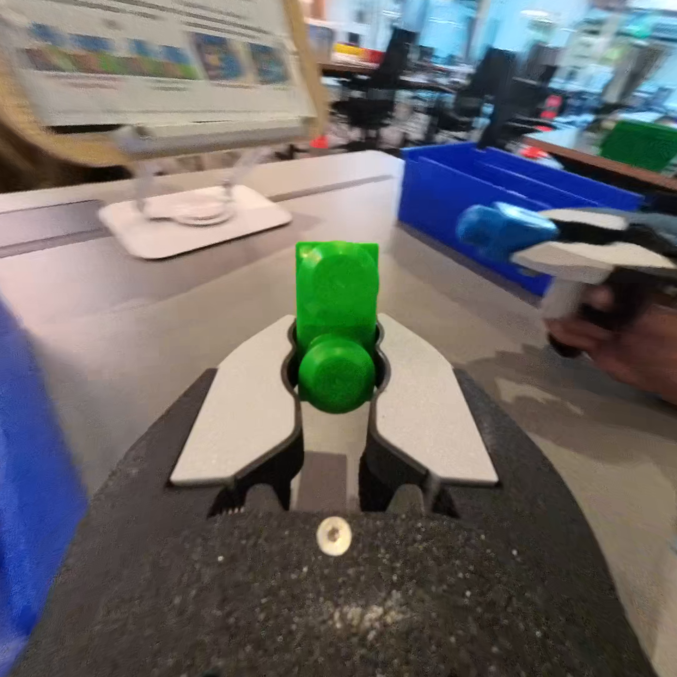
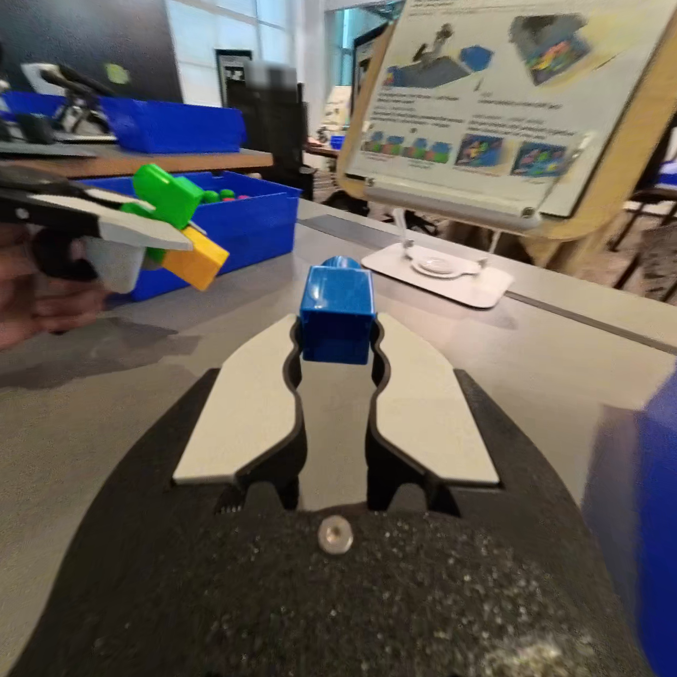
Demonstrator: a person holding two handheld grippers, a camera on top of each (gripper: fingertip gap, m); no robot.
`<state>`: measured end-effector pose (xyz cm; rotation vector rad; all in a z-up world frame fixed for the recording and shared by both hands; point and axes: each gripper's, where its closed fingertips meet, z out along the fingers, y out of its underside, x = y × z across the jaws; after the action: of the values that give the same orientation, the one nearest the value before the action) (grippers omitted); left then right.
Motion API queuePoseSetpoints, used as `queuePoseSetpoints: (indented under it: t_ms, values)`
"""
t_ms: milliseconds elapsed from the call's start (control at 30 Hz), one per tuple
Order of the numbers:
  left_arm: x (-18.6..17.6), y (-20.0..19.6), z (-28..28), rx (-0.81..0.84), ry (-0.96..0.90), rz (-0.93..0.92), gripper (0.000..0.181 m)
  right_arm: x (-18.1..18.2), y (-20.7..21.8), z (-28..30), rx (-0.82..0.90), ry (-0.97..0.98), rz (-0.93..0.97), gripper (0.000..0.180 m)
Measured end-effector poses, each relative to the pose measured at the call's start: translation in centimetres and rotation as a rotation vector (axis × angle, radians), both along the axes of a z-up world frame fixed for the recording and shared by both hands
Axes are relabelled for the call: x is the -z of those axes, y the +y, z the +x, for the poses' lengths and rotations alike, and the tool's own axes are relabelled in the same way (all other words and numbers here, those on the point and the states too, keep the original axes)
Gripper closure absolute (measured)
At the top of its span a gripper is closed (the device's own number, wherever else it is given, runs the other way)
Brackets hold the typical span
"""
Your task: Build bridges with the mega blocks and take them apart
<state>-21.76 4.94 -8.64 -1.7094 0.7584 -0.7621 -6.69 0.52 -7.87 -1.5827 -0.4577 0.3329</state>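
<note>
My left gripper is shut on a green block and holds it above the grey table. In the right wrist view the left gripper shows at the left with the green block joined to a yellow block beneath it. My right gripper is shut on a blue block, held in the air over the table. In the left wrist view the right gripper shows at the right with the blue block sticking out toward the left.
A blue bin with several loose coloured blocks stands on the table; it also shows in the left wrist view. An instruction board on a white stand base stands at the back. A hand holds the right gripper.
</note>
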Motion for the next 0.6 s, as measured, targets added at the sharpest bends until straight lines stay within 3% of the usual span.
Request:
queuePoseSetpoints:
  t_ms: [167, 267, 333, 400, 467, 600]
  values:
    - [2.2, -0.4, 1.0, 0.03, -0.017, -0.099, 0.145, -0.6, 0.2, 0.9, 0.059, 0.002, -0.004, 0.145]
    - [2.2, -1.0, 1.2, 0.069, -0.054, -0.126, 0.145, -7.5, -0.6, 6.8, 0.227, -0.126, 0.082, 0.144]
    - [2.2, -1.0, 1.2, 0.071, -0.036, -0.114, 0.145, -10.9, 0.2, 15.0, 0.393, -0.163, -0.025, 0.145]
    - [2.1, -1.1, 1.4, 0.079, -0.039, -0.108, 0.145, -9.0, 2.6, 22.3, 0.458, -0.139, -0.3, 0.145]
    - [2.2, -1.5, 1.9, 0.102, -0.029, -0.107, 0.145, -3.6, 5.3, 27.4, 0.468, -0.182, -0.606, 0.144]
    - [2.2, -2.3, 2.8, 0.136, 0.02, -0.057, 0.145, 4.1, 8.9, 30.1, 0.423, -0.279, -0.918, 0.144]
